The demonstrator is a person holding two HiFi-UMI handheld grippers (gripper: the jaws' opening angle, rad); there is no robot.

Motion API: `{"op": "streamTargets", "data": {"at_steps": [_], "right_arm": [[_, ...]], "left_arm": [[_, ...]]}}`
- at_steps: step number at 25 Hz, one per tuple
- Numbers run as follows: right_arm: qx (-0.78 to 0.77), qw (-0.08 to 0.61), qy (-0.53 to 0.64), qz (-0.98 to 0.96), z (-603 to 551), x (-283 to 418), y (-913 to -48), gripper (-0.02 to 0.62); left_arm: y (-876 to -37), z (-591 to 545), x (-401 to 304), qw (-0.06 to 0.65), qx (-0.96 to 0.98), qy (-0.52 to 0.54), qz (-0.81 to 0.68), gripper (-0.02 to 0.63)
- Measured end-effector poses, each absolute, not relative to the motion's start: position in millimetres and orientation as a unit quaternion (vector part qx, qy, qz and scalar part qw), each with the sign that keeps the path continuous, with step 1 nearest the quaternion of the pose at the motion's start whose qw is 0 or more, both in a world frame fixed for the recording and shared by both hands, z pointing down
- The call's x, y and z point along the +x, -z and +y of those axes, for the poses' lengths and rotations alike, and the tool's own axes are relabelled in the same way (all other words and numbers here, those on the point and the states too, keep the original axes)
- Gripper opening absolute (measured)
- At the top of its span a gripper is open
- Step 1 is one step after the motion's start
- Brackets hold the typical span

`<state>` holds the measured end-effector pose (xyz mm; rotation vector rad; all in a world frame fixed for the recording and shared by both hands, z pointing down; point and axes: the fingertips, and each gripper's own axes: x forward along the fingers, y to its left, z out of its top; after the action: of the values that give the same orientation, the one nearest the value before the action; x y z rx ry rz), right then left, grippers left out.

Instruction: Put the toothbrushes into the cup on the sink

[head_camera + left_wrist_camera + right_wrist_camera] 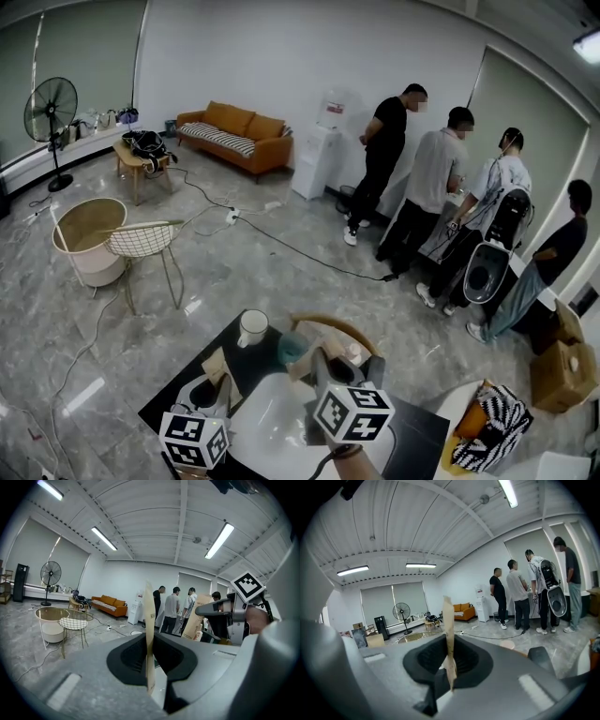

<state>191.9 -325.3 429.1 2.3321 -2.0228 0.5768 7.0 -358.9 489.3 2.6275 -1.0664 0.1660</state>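
Note:
In the left gripper view, my left gripper (150, 657) is shut on a thin brown card toothbrush package (149, 620), seen edge-on and upright. My right gripper (449, 657) is likewise shut on a second brown toothbrush package (448, 620). In the head view both grippers sit low over the black counter (427, 441), the left gripper (221, 386) left of the white sink basin (272, 422) and the right gripper (323, 364) above it. A white cup (253, 327) stands at the counter's far edge, beyond both. The toothbrushes inside the packages are hidden.
A teal object (291, 349) and a round wooden rim (330, 324) lie behind the sink. Several people (436, 192) stand at a far counter. A cable (300, 251) crosses the floor, with chairs (145, 246) at left and a striped bag (492, 427) at right.

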Motion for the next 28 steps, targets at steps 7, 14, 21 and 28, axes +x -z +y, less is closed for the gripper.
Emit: {"op": "streamTargets", "data": {"at_steps": [7,14,21,28], "right_arm": [[0.747,-0.001,-0.179,-0.641,-341,201,-425,0.031],[0.752,-0.001,-0.175,-0.635,-357,206,-419,0.031],[0.756,0.008,-0.172,-0.631,-372,214,-424,0.031],[0.767,0.02,-0.155,-0.623,-387,223,-434,0.031]], "left_arm": [[-492,-369,5,0.154,0.912,-0.056,-0.376,0.043],[-495,-380,-6,0.16,0.908,-0.052,-0.384,0.042],[-498,-388,-5,0.165,0.905,-0.052,-0.389,0.043],[-502,-394,-6,0.169,0.903,-0.053,-0.391,0.042]]}}
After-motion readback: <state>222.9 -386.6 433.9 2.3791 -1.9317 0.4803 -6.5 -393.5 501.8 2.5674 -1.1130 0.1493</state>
